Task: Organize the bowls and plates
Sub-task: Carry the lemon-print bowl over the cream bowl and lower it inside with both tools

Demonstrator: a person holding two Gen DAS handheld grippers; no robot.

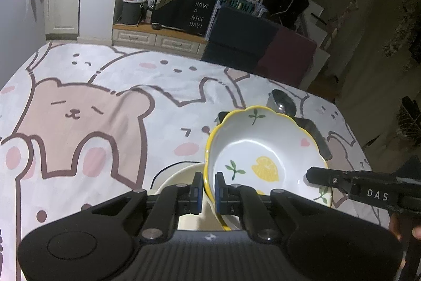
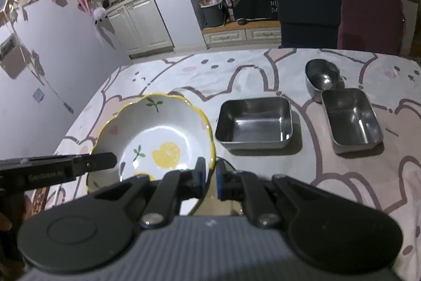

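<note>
Left gripper (image 1: 209, 185) and right gripper (image 2: 210, 175) both angle downward, jaws clamped on opposite rims of lemon-print bowl (image 2: 158, 133).

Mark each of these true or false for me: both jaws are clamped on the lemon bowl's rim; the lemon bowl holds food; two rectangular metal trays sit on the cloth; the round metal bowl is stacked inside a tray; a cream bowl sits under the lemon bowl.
1. Both grippers, left and right, are clamped on the lemon bowl's rim. True.
2. The lemon bowl holds food. False: it is empty; the lemon is a printed pattern.
3. Two rectangular metal trays, near and far, sit on the cloth. True.
4. The round metal bowl is stacked inside a tray. False: it sits on the cloth behind the far tray.
5. A cream bowl sits under the lemon bowl. True.
</note>
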